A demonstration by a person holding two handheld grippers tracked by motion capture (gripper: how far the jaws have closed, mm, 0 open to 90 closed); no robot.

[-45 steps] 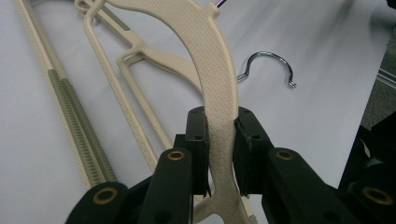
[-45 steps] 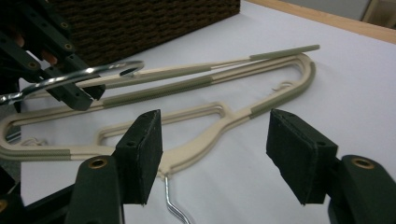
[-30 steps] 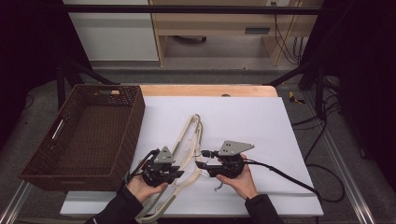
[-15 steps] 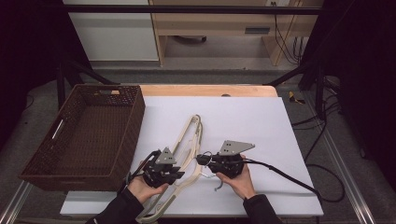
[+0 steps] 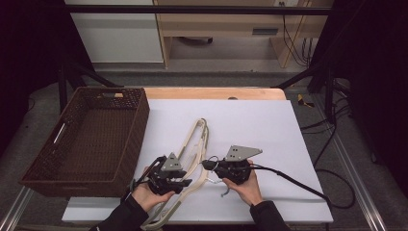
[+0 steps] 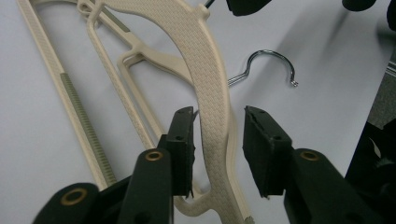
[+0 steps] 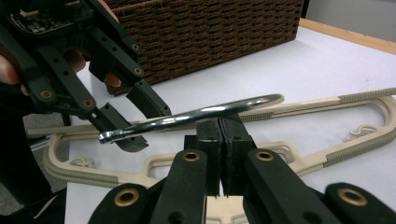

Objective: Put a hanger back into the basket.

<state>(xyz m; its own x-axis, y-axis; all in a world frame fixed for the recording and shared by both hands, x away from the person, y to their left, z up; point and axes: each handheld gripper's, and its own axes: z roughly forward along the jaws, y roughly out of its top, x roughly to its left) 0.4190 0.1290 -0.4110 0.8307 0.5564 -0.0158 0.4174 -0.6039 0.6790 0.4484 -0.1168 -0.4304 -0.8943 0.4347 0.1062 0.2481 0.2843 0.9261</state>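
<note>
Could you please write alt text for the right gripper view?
The right gripper, jaws shut, pinches a hanger's chrome hook above beige hangers on the white table. Beyond, the left gripper and a brown wicker basket.

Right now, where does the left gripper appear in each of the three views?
High view: left gripper sits low, left of centre, in the person's left hand.
Left gripper view: its own jaws rise from the bottom; they have just been opening, with a hanger arm between them.
Right gripper view: upper left, before the wicker basket.
Shared landmark: the beige hangers.
</note>
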